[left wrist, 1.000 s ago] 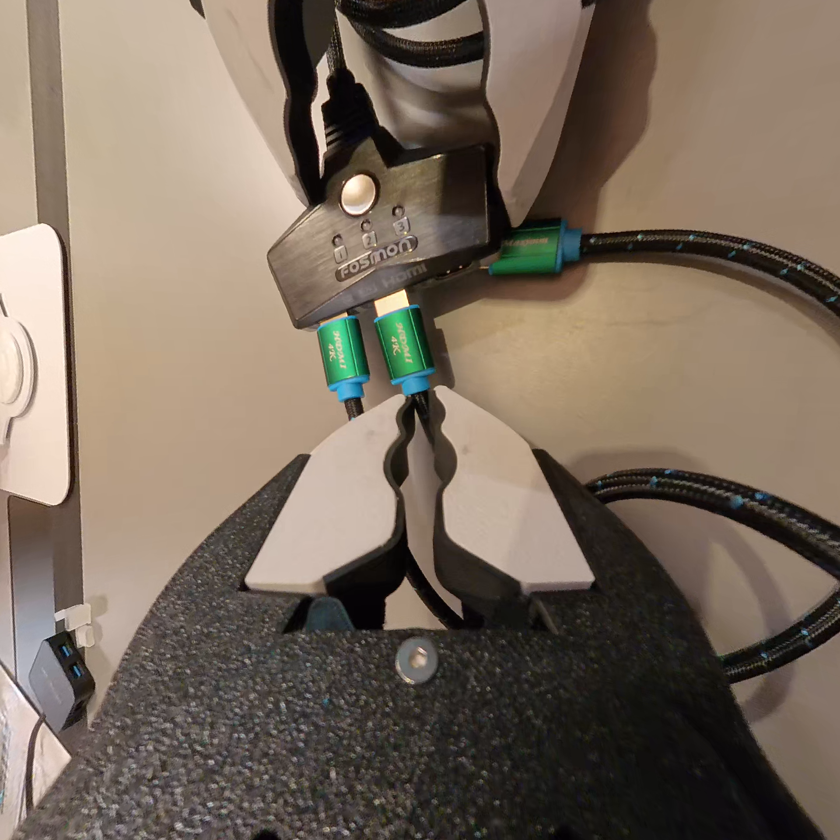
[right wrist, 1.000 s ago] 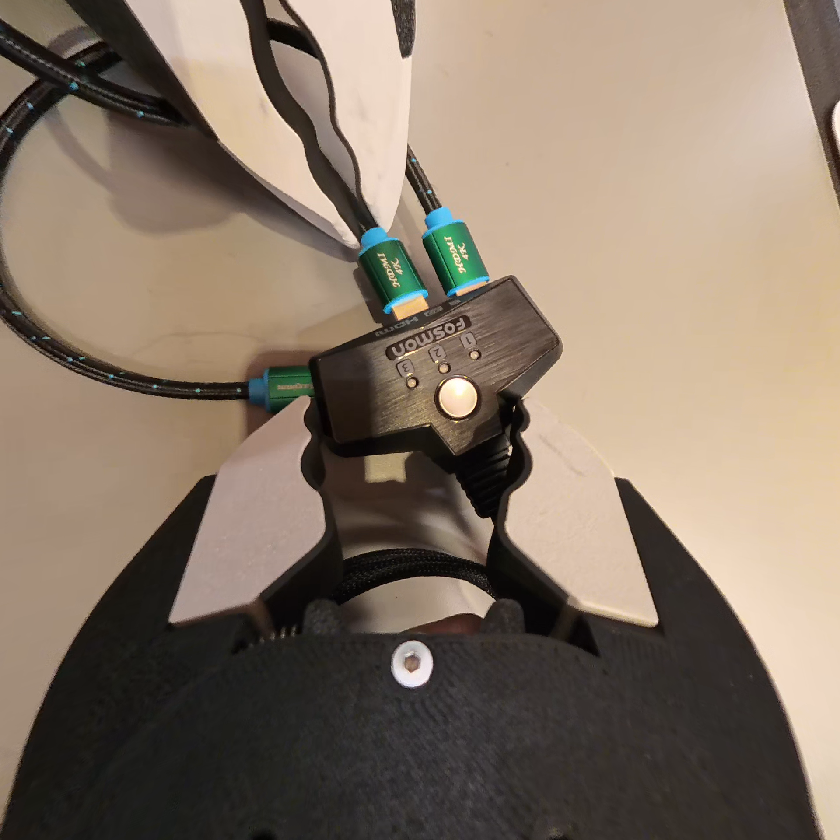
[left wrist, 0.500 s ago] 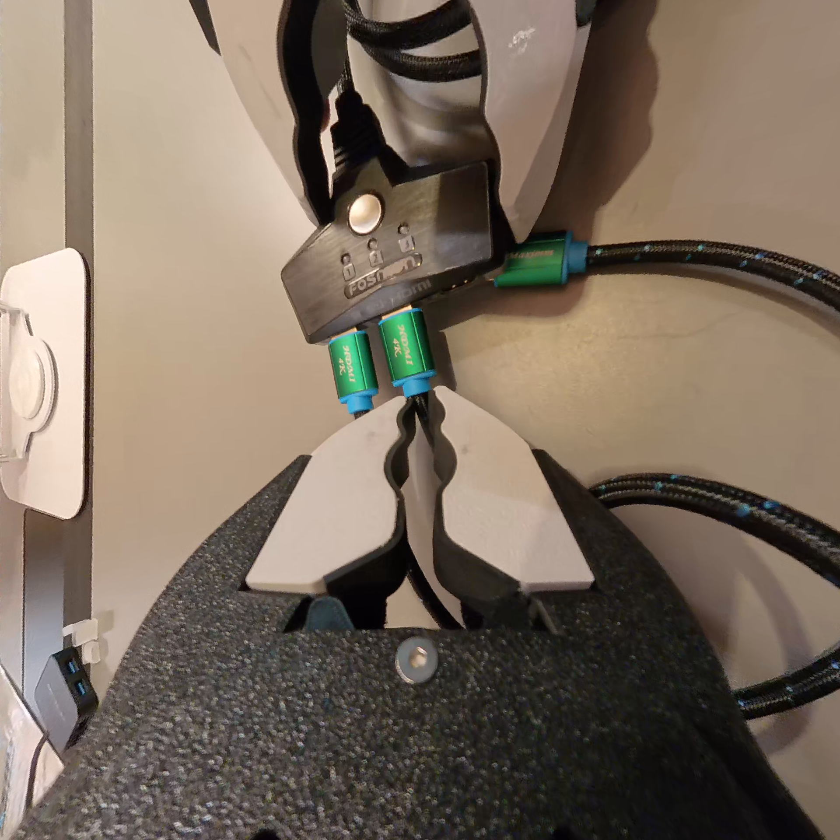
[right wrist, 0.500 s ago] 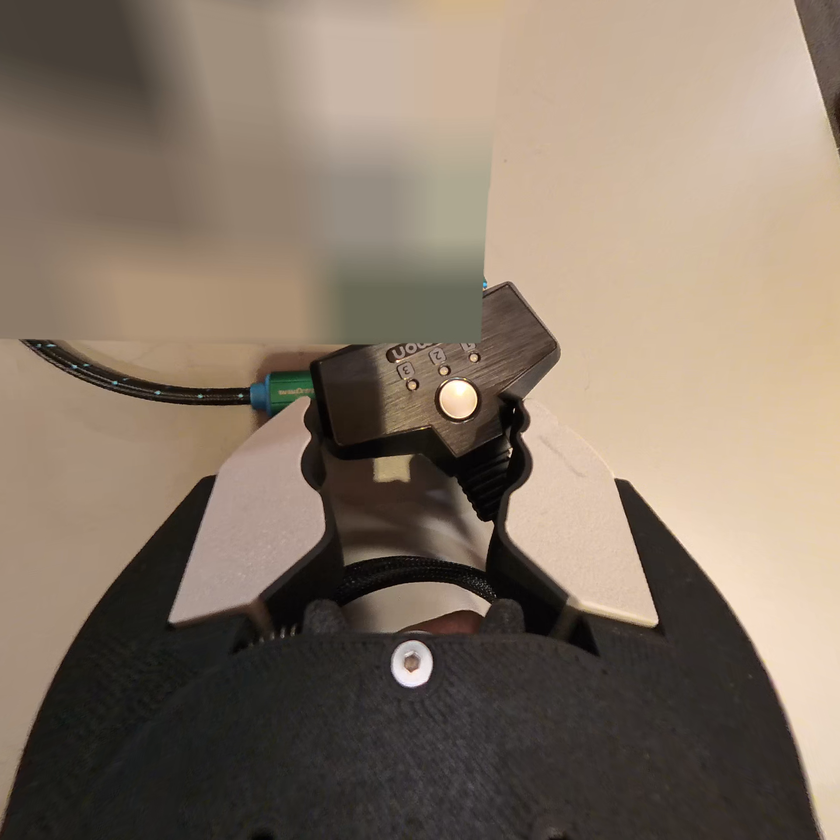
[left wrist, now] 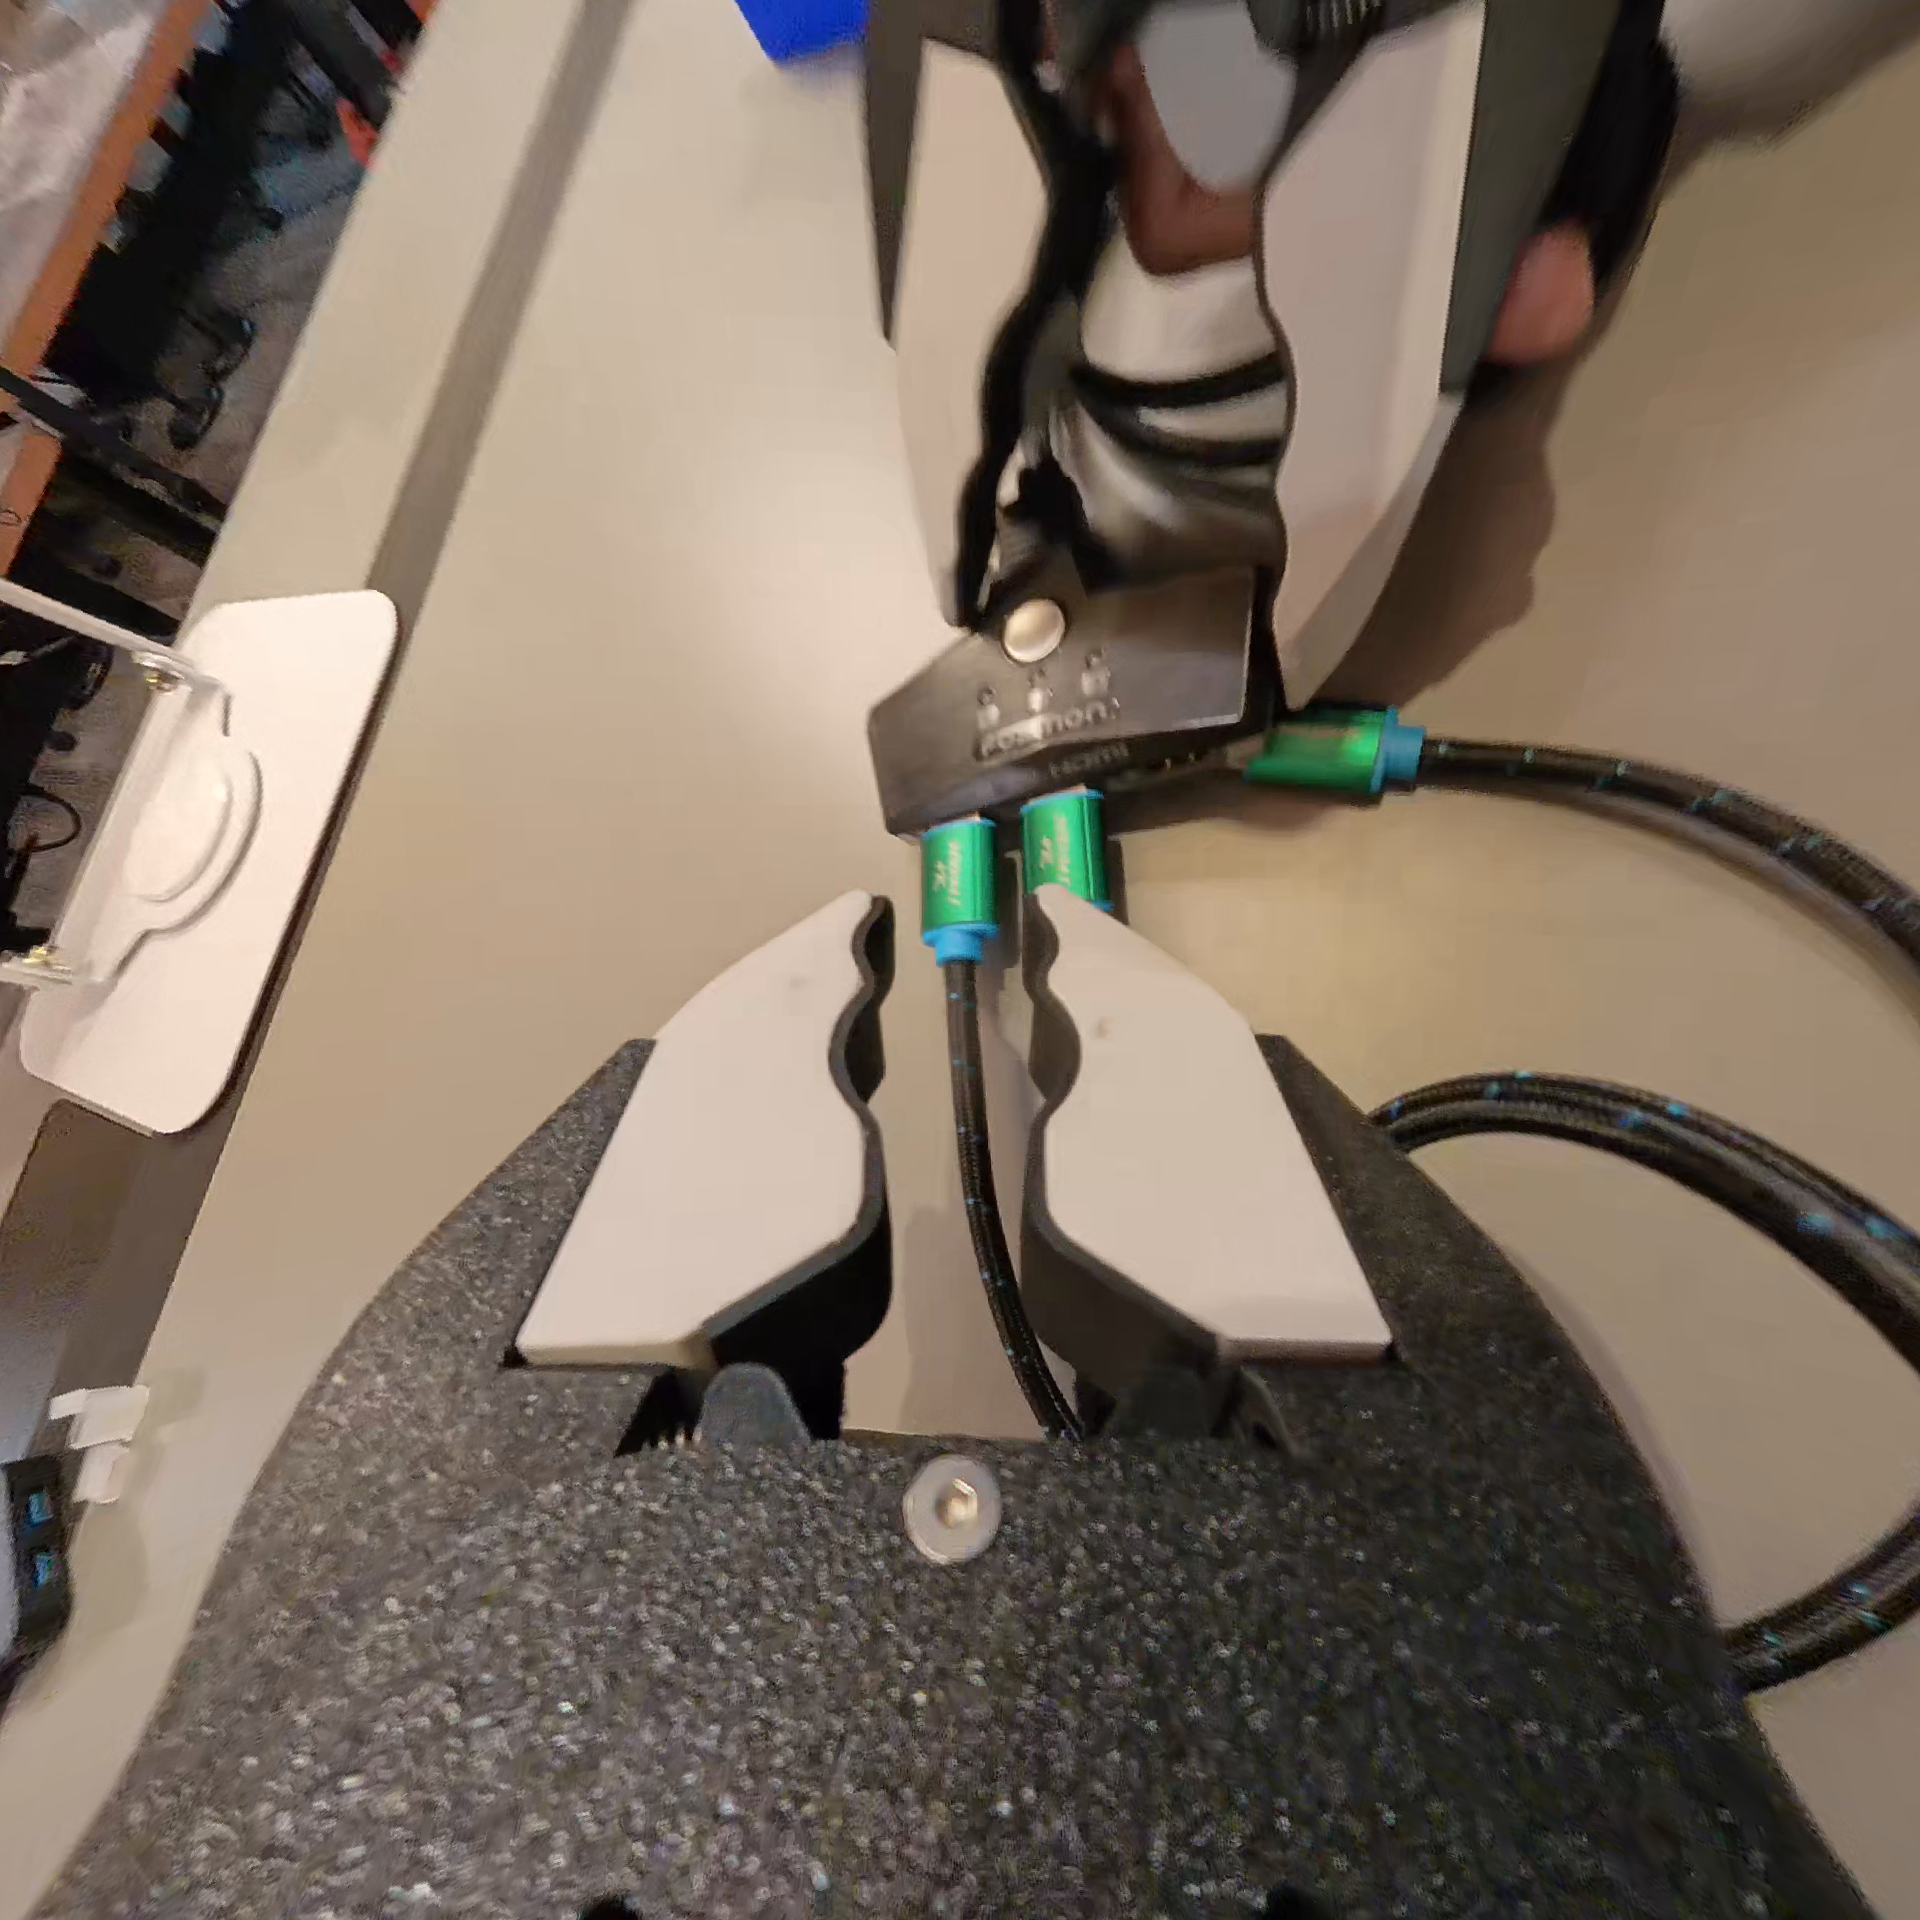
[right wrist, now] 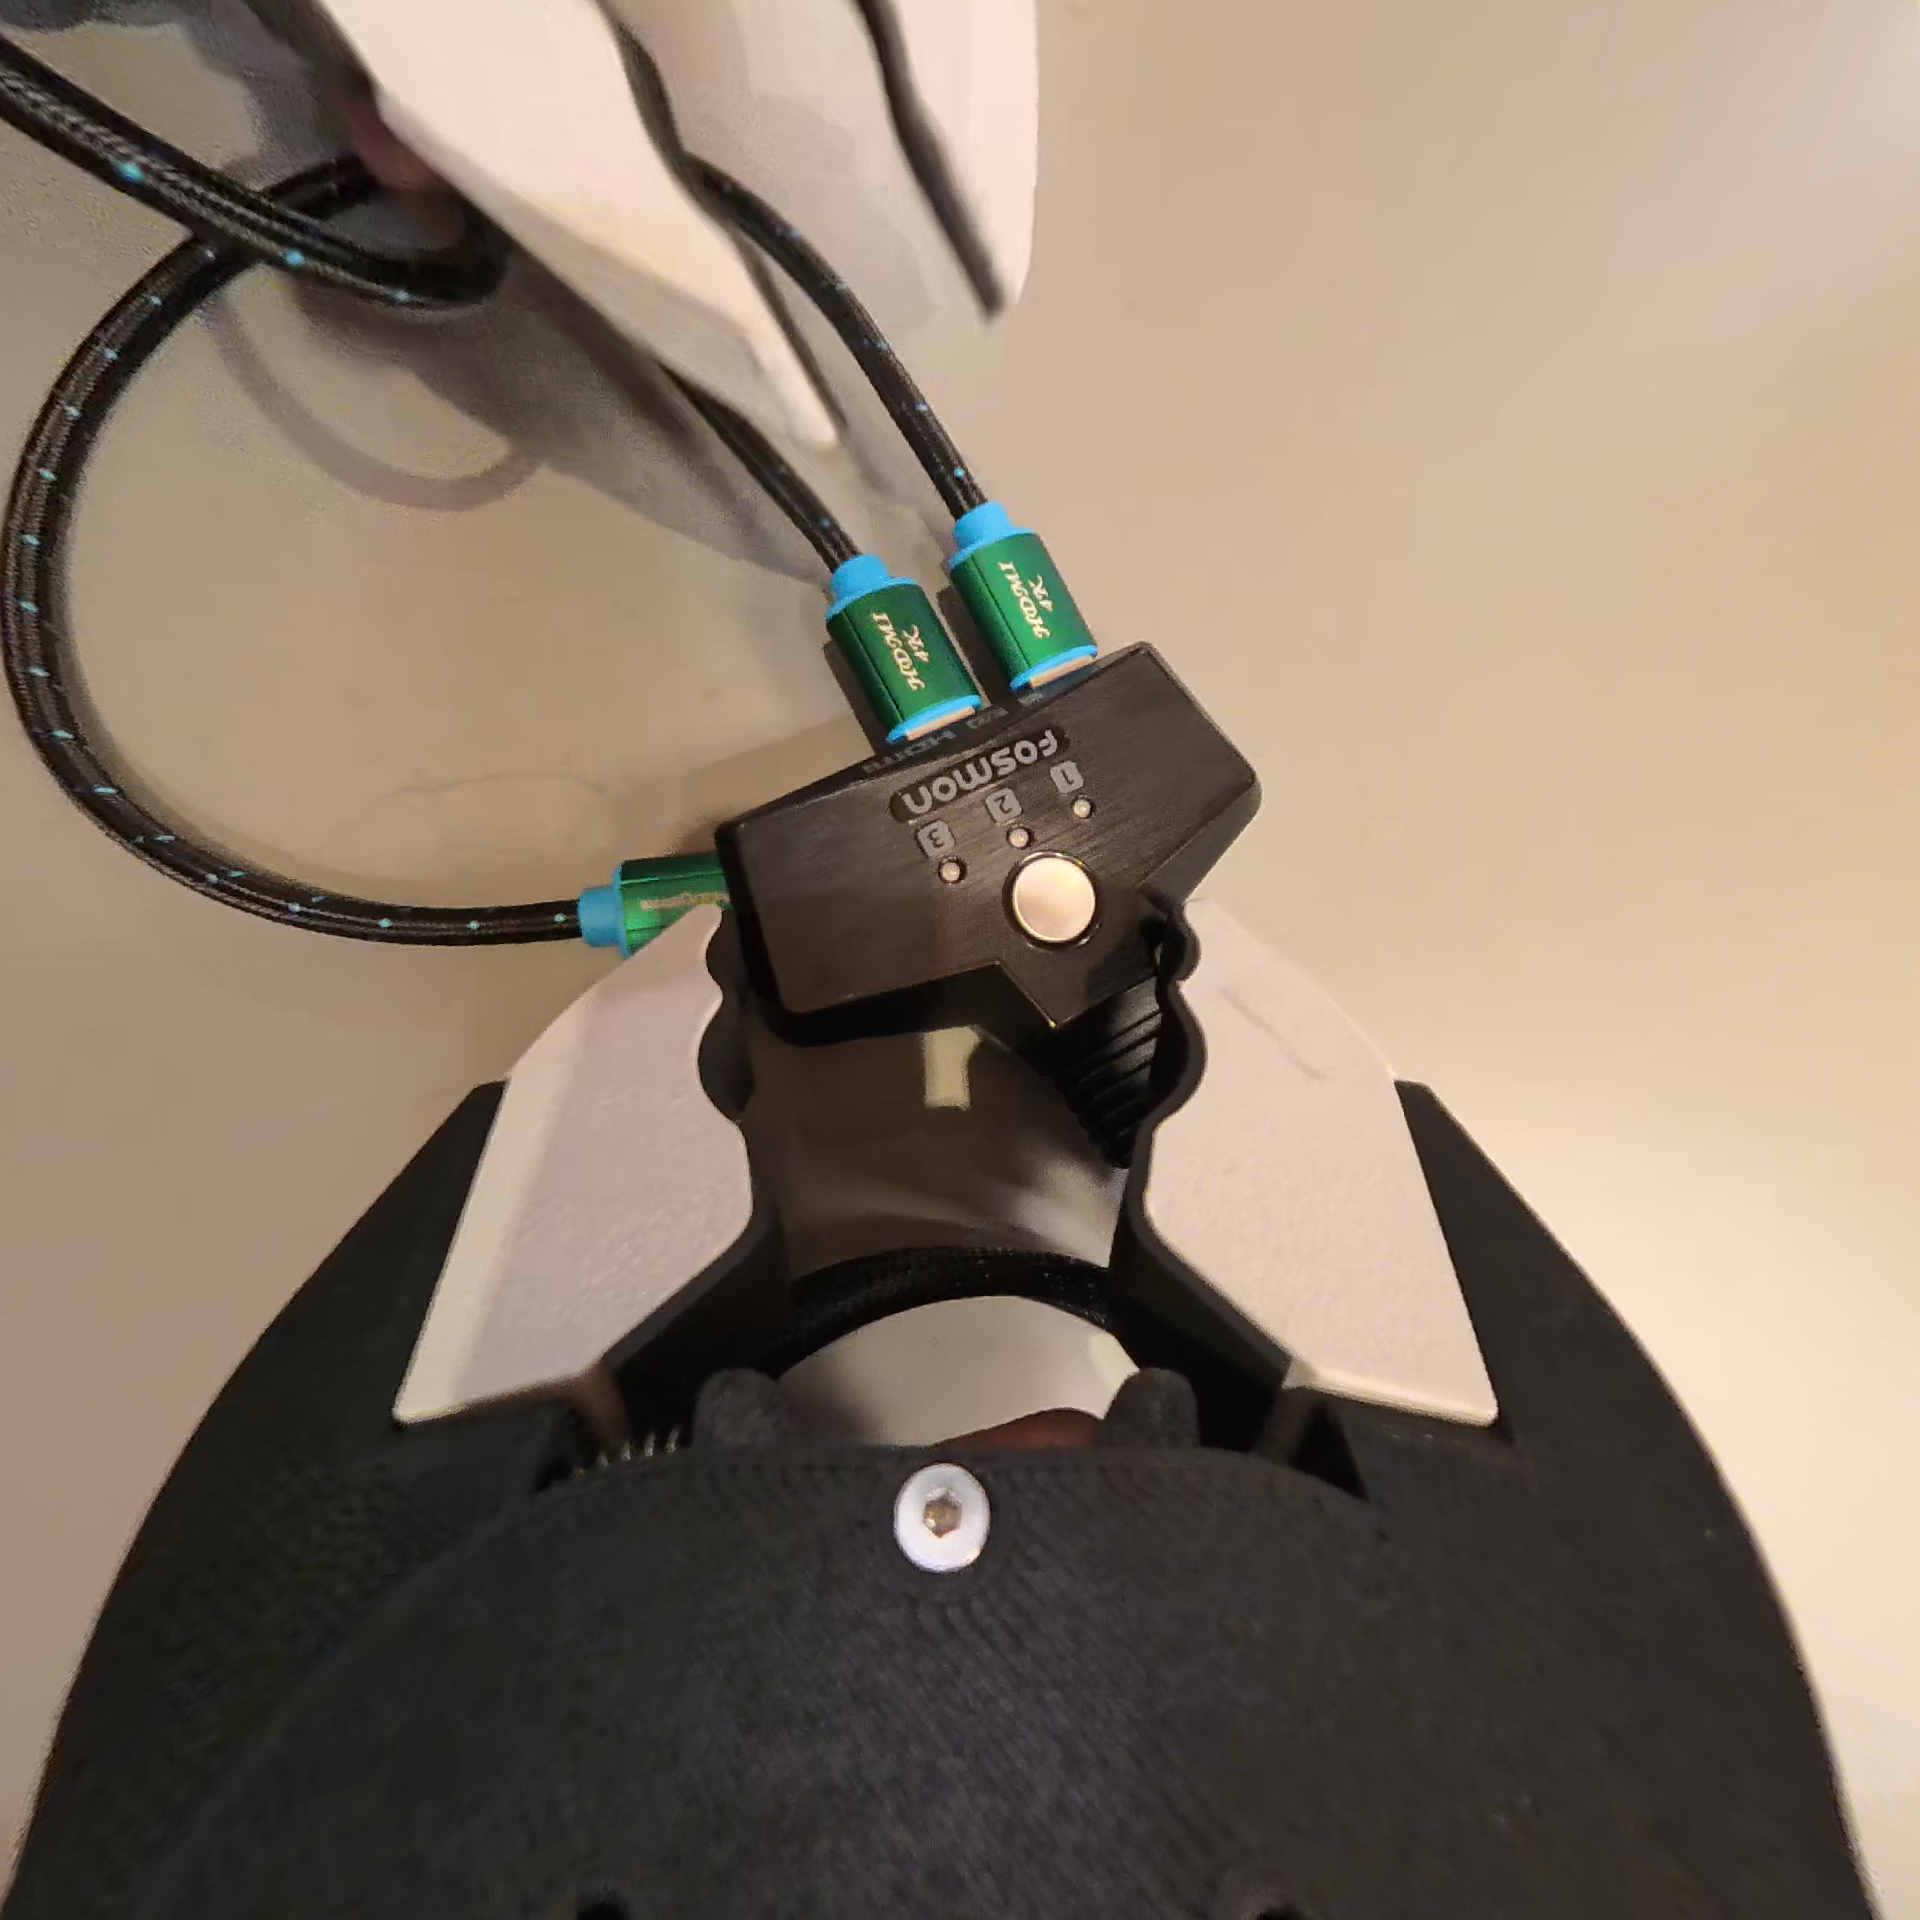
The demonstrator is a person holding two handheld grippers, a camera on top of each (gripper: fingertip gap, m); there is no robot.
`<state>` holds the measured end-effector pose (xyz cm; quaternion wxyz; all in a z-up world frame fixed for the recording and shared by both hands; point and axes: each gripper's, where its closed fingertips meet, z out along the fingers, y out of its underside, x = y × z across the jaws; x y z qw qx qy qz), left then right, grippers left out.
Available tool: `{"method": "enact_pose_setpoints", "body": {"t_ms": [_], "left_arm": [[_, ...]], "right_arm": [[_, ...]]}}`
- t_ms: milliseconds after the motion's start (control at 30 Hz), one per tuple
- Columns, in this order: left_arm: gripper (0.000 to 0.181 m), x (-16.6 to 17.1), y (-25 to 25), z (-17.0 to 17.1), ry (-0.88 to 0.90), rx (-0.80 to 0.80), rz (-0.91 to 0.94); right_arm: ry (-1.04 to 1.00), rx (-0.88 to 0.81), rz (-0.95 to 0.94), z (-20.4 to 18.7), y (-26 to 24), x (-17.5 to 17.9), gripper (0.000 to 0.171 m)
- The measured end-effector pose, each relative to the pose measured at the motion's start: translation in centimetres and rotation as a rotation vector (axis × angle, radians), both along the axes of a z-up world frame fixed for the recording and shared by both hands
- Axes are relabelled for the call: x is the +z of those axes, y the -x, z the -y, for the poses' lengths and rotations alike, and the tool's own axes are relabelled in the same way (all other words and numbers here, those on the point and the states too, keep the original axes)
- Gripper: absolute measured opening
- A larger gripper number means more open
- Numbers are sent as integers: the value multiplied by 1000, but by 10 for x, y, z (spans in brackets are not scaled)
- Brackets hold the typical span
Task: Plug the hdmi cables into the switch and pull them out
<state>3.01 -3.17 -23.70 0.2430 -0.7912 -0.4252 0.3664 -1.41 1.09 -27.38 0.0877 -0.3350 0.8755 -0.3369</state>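
The left gripper [left wrist: 956,925] stands open, gripping nothing; a braided black cable [left wrist: 987,1164] runs between its grey fingers. The right gripper [right wrist: 940,956] clamps the brushed black switch [right wrist: 987,847] on the beige table [right wrist: 1558,520], three green metal plugs [right wrist: 1023,623] seated.

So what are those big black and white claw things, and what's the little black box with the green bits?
They are grippers, two-finger tongs that a person holds, one in each hand. Each carries a camera looking along its fingers, so each picture comes from one gripper. The right gripper squeezes the black box, an HDMI switch. Three green plugs on braided cables sit in it. The left gripper is open, with one cable running between its fingers. Everything lies on a beige table.
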Motion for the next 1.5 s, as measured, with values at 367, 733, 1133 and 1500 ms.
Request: {"method": "enact_pose_setpoints", "body": {"t_ms": [367,733,1133,1500], "left_arm": [[42,83,-96,85,-269,446,-206],[40,49,-350,247,-302,1265,183],[18,-46,-398,279,-260,1463,516],[8,8,-397,278,-44,1370,338]], "right_arm": [[-4,-6,52,-2,1,1,78],[-8,-10,49,-2,1,0,78],[-3,7,13,-4,1,-1,80],[2,5,8,-6,3,-1,77]]}}
